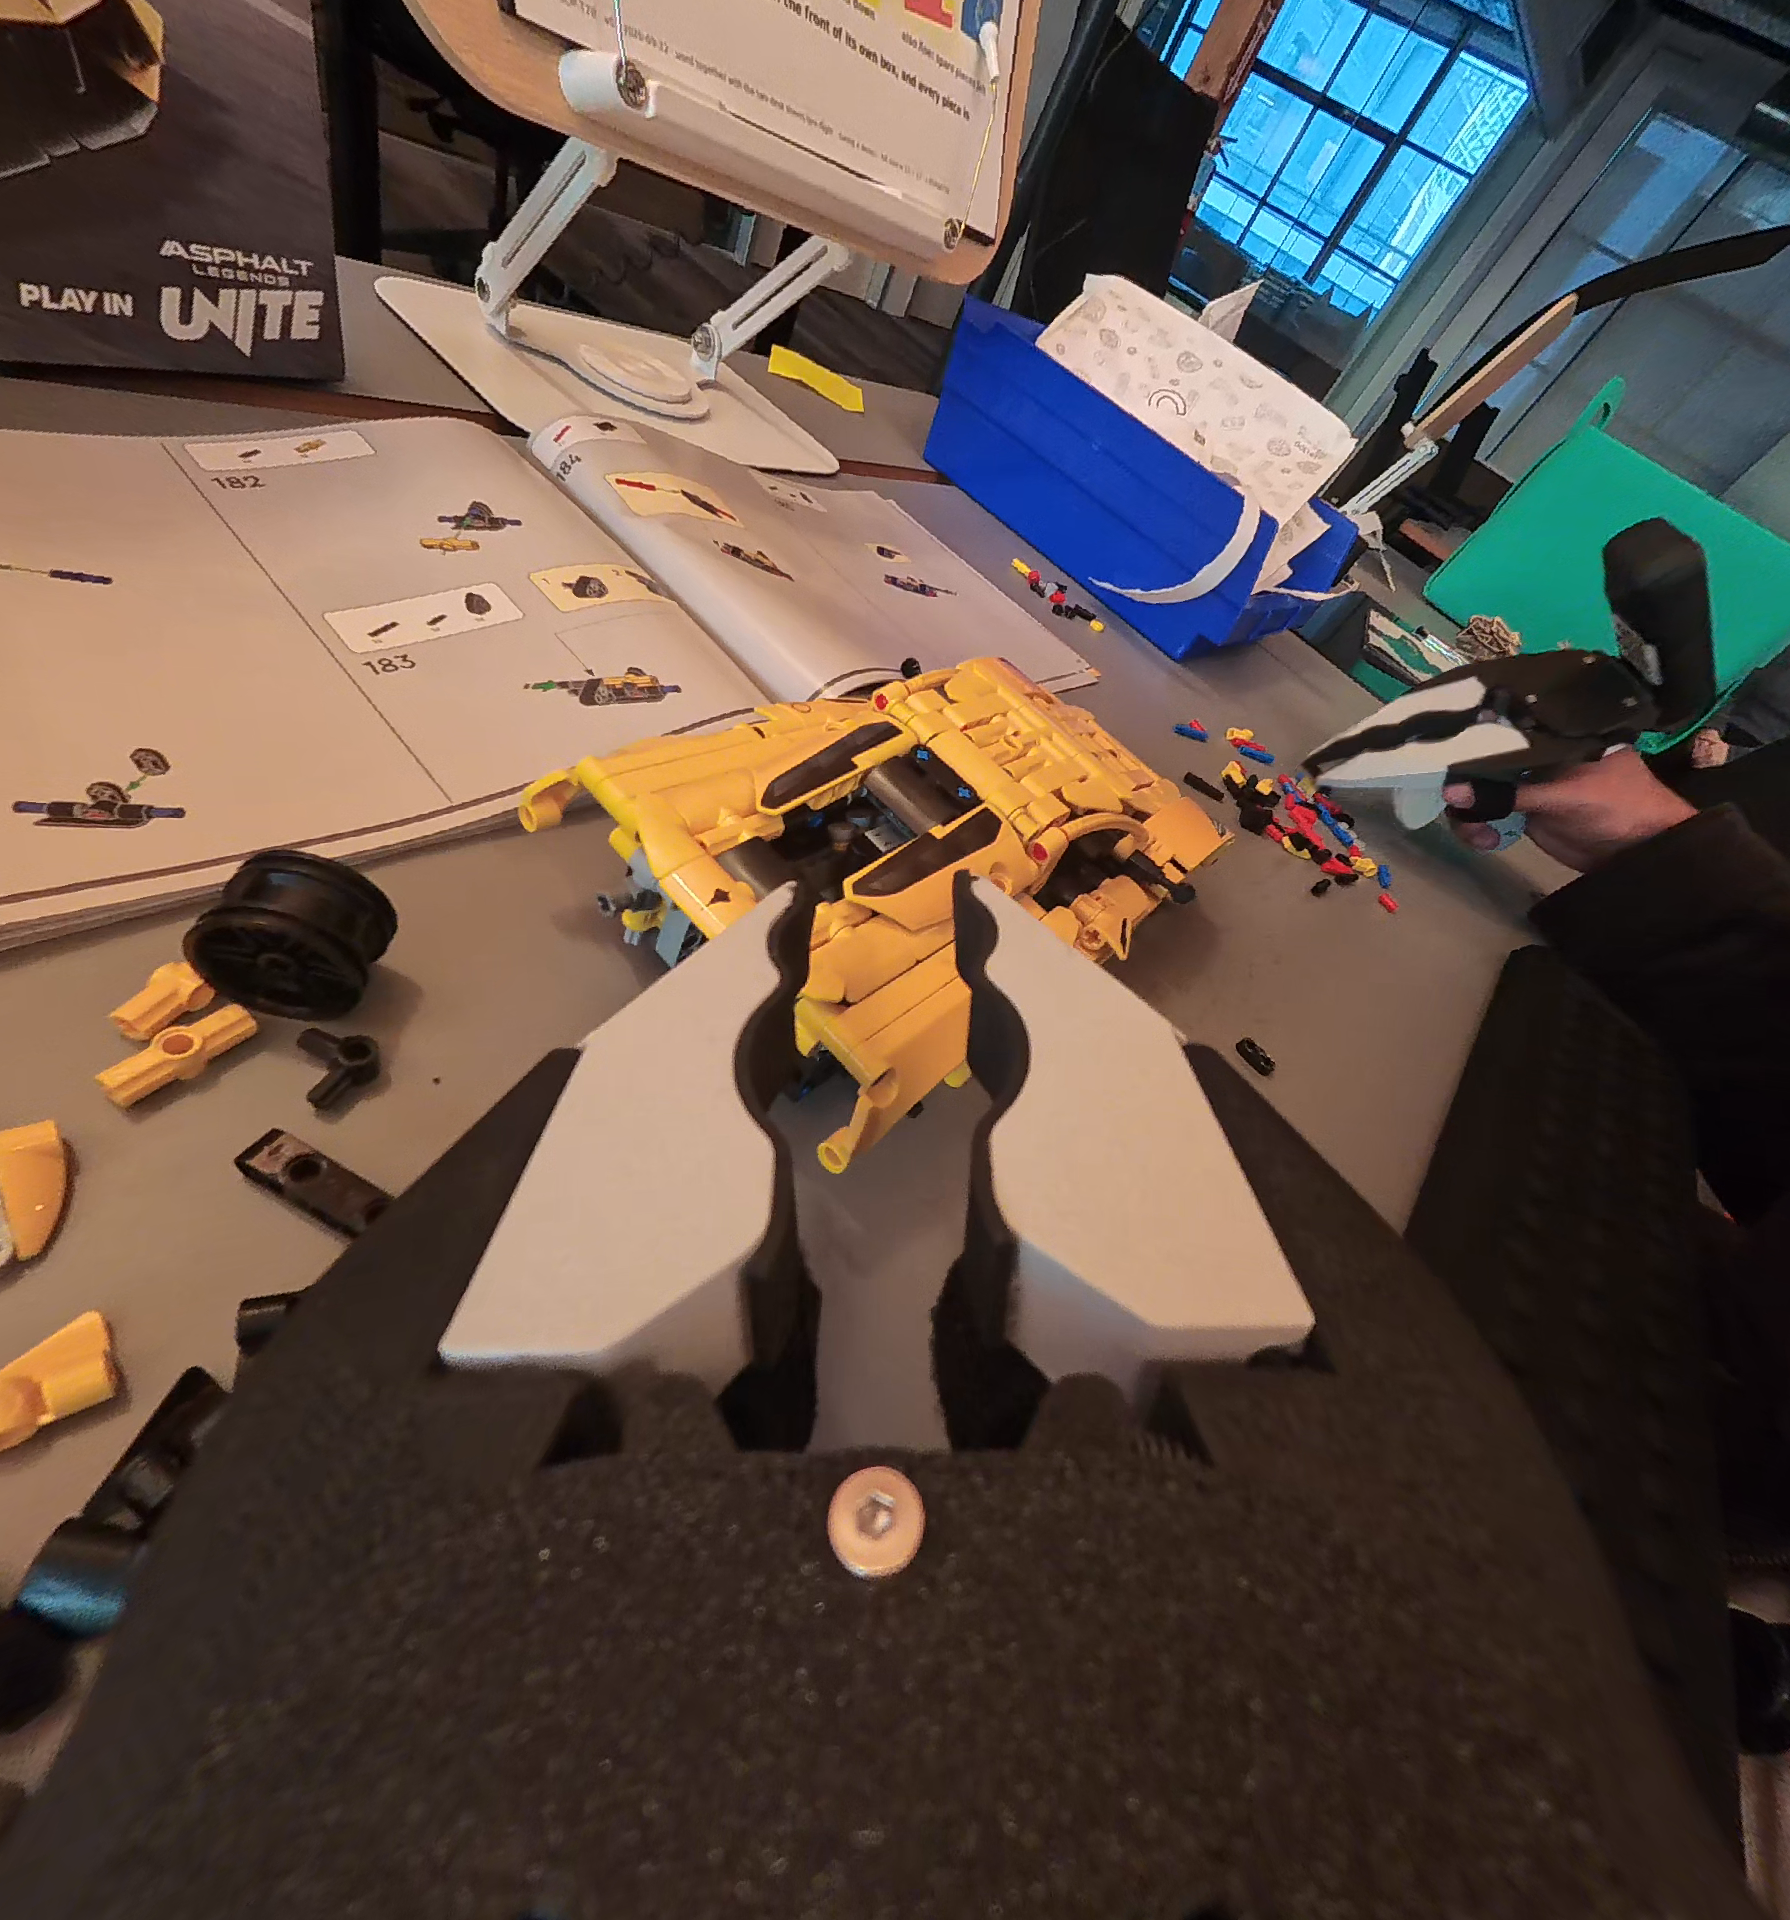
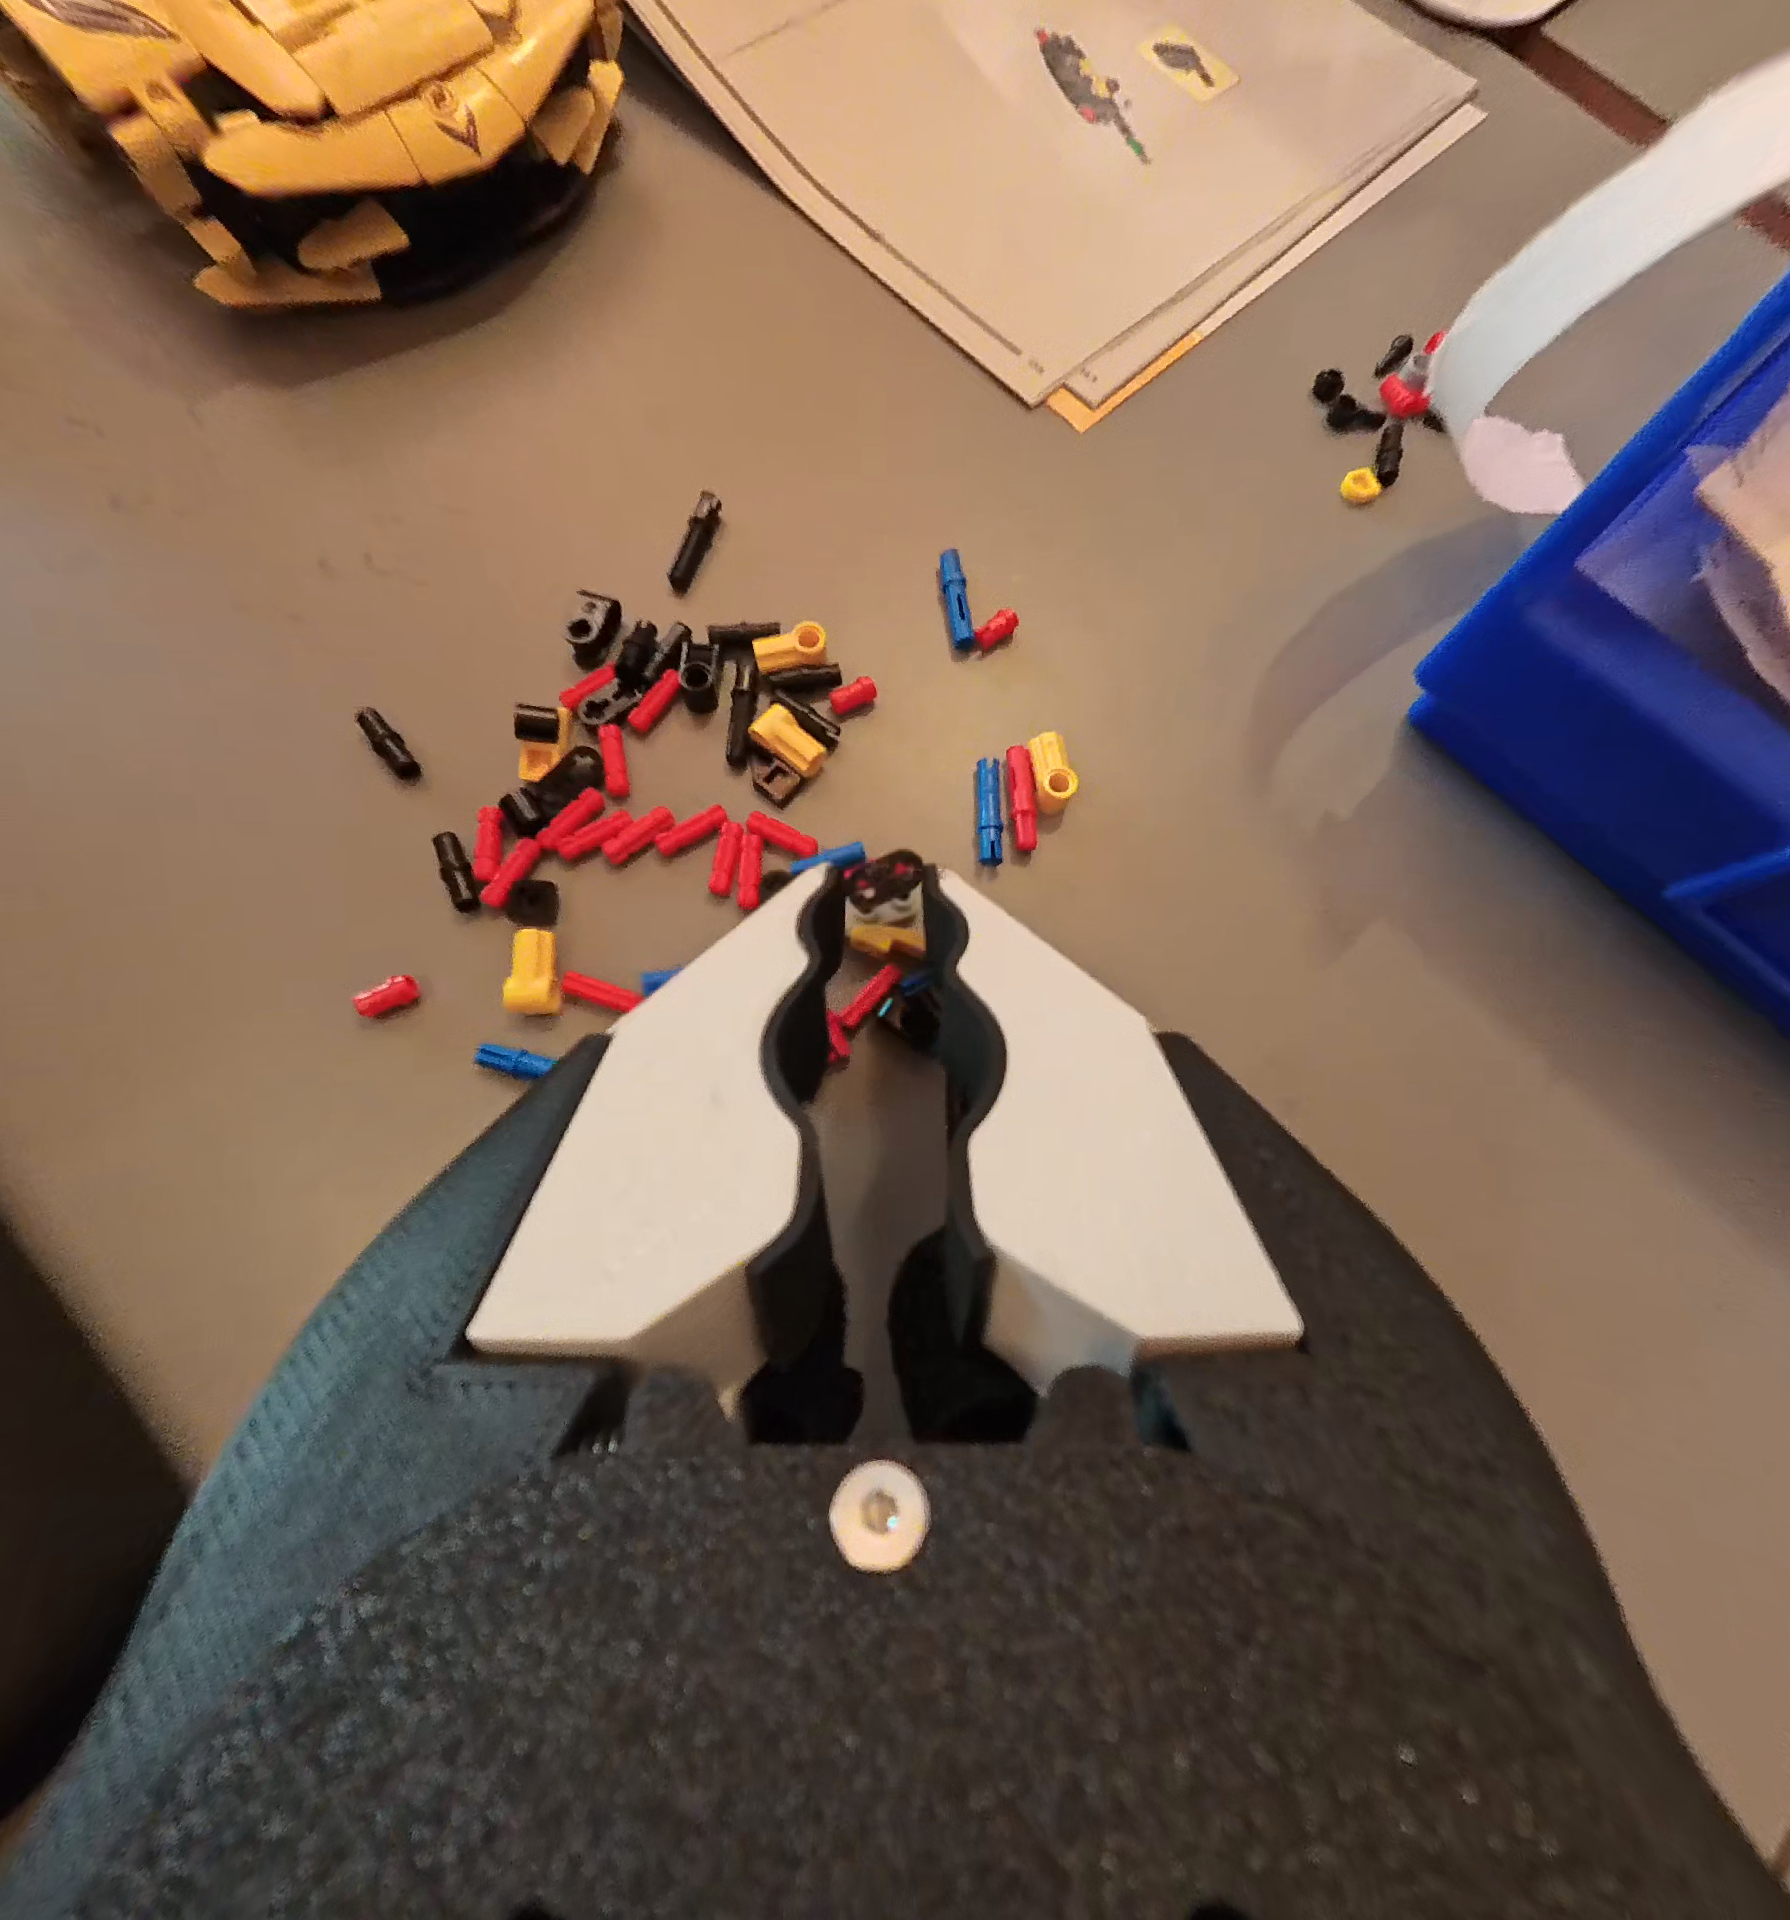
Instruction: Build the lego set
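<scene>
The yellow lego car body lies on the grey counter, partly over the open instruction booklet. The left hand-held gripper hovers above its near end, fingers apart, gripping nothing. The right hand-held gripper sits over the pile of red, black, blue and yellow pins, its tips closed on a small black, grey and yellow assembly. A blue bin stands right of the pile.
</scene>
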Motion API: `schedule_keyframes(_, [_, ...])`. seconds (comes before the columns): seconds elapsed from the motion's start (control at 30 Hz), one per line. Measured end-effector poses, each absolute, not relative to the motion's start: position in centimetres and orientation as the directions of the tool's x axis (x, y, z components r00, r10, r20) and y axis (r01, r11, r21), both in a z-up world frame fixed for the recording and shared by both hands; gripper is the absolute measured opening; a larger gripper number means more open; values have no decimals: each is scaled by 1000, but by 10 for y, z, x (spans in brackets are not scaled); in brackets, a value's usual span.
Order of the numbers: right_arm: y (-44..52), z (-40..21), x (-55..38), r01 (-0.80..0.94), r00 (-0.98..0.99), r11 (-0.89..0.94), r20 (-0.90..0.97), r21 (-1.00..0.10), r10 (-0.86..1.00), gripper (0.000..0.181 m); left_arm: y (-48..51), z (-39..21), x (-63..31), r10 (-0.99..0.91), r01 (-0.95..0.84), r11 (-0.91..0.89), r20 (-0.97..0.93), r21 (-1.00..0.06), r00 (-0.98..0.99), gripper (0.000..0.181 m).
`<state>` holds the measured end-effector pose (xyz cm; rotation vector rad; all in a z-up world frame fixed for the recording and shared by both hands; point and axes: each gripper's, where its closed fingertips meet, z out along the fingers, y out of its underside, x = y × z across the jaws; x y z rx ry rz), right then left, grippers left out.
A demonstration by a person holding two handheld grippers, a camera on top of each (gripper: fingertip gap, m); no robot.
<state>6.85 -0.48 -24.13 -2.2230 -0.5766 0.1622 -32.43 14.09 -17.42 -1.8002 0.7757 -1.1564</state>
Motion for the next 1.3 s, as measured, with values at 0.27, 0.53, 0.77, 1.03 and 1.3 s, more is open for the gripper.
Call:
schedule_keyframes(0.27, [0, -191, -85, 449, 672, -371, 34, -813, 739, 13, 140, -174, -325, -834, -58, -450, 395, -891, 385, 26])
schedule_keyframes(0.53, [3, -246, -179, 624, 532, -393, -1, -675, 847, 13, 139, -170, -328, -832, -38, -451, 405, -892, 380, 26])
schedule_keyframes(0.77, [1, -256, -181, 638, 545, -406, 11, -654, 838, 13, 136, -171, -327, -833, -39, -459, 414, -888, 368, 26])
schedule_keyframes(1.03, [19, -230, -219, 563, 534, -338, 19, -754, 845, 19, 136, -171, -326, -830, -37, -467, 423, -884, 363, 26])
schedule_keyframes(1.3, [31, -254, -261, 631, 505, -325, 55, -704, 861, 17, 134, -170, -325, -832, -35, -470, 429, -882, 353, 26])
